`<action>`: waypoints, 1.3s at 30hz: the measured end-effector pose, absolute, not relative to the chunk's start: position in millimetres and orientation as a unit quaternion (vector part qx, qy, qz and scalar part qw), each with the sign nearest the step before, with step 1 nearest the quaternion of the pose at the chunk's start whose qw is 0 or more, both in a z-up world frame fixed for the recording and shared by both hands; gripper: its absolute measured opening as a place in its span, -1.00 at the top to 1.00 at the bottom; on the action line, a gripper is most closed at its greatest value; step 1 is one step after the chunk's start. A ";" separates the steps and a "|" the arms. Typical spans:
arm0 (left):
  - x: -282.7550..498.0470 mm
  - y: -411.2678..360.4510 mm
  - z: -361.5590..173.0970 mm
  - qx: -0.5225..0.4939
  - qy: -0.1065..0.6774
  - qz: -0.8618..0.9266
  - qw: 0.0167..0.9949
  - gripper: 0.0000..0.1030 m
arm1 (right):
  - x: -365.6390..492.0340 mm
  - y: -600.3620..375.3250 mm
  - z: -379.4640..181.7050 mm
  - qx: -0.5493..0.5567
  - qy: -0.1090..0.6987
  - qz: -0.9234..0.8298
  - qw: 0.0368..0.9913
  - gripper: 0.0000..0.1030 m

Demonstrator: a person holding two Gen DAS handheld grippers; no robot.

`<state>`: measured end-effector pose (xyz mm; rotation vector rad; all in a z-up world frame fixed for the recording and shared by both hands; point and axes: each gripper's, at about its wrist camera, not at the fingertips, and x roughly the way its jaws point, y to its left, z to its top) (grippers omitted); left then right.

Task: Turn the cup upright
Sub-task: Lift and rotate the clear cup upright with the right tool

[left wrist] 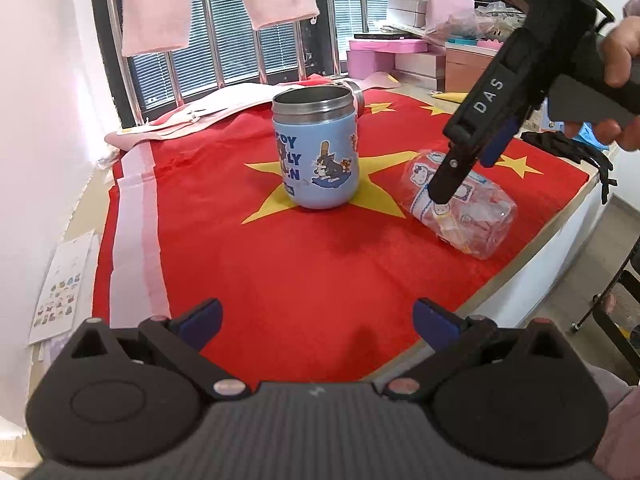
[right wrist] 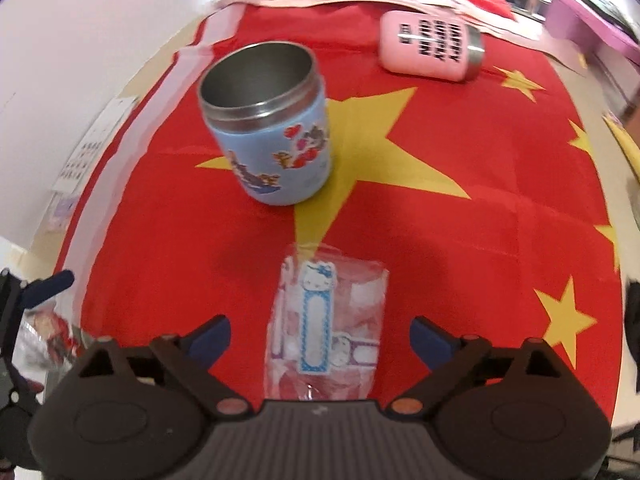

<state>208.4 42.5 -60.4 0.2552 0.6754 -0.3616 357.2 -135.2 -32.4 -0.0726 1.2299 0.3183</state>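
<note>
The clear cup [right wrist: 326, 328] lies on its side. The right hand-held gripper [right wrist: 320, 338] is spread wide around it. The left hand-held gripper [left wrist: 318, 322] is wide apart, holding nothing. The blue cup [left wrist: 316, 148] stands up.

Left gripper [left wrist: 316, 322]: jaws spread wide, nothing between them, held low and level. Right gripper [right wrist: 320, 340]: jaws spread wide, angled steeply downward, fingertips [left wrist: 442, 194] low; seen from the left wrist view gripped at its handle by the person's hand [left wrist: 618, 80].

Black tongs [left wrist: 318, 320], blue fingertip pads [left wrist: 202, 320], white "DAS" lettering.
</note>
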 end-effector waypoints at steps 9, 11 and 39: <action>207.7 42.0 -59.3 0.124 0.329 -0.174 0.920 -1.00 | 395.6 -128.0 -49.7 -0.017 0.608 0.150 0.780 -0.86; 207.8 42.1 -59.3 0.123 0.330 -0.173 0.920 -1.00 | 401.2 -129.1 -56.1 -0.009 0.616 0.146 0.774 -0.79; 176.5 19.7 -40.1 0.115 0.280 -0.139 0.943 -1.00 | 261.9 -207.9 -34.6 0.046 0.188 0.170 0.966 -0.19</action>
